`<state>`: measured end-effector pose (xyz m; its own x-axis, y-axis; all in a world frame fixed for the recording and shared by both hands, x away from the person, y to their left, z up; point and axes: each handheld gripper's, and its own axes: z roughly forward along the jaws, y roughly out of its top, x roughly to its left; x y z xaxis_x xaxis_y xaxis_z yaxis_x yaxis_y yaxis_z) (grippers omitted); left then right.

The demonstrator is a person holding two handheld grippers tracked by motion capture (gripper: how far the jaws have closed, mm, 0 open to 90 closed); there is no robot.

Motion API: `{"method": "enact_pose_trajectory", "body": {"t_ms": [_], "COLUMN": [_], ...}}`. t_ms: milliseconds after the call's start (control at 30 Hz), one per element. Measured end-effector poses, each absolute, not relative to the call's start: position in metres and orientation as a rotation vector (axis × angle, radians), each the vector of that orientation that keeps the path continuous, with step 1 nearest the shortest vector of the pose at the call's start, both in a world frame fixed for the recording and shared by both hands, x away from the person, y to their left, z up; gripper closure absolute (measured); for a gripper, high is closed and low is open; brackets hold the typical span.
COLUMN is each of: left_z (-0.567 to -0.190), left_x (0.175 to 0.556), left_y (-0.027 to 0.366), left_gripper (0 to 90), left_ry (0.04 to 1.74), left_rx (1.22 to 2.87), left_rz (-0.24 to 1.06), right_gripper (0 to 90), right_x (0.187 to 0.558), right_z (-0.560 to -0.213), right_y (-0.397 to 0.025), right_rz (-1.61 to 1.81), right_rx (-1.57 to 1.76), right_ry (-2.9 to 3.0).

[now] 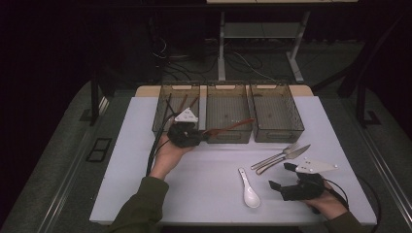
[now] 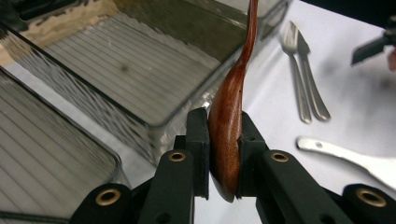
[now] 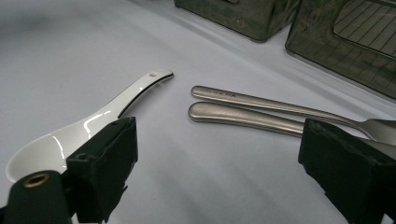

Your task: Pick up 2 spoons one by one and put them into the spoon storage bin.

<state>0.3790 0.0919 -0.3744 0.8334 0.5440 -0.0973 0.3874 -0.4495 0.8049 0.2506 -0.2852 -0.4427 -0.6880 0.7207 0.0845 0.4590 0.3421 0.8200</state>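
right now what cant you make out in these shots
- Wooden spoon: its bowl sits between the left hand-held gripper jaws in the left gripper view, which hide its sides.
- Dark sticks in the left bin: too small and dim in the high view to identify.
- Fork and knife: their heads are blocked by a right hand-held gripper jaw.

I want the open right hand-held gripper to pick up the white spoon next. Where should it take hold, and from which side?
Probably the handle, from above. The white spoon lies flat, bowl up, handle pointing away towards the bins; the handle is narrow and straight, while the bowl is wide and rounded. Set the right hand-held gripper with its jaws across the handle; the fork lies apart.
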Motion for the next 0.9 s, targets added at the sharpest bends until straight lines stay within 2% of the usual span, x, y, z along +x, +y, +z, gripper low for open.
{"method": "enact_pose_trajectory", "body": {"t_ms": [500, 900], "left_z": [-0.367, -0.375], "left_x": [0.423, 0.439], "left_y": [0.072, 0.056], "left_gripper": [79.3, 79.3], "left_ry": [0.810, 0.891], "left_rx": [2.062, 2.092], "left_rz": [0.278, 0.331], "right_gripper": [12.0, 12.0], "right_x": [0.250, 0.249], "right_z": [-0.441, -0.441], "right_y": [-0.286, -0.286], "right_rz": [1.279, 1.279], "right_rx": [1.046, 1.043], "right_ry": [2.313, 2.313]}}
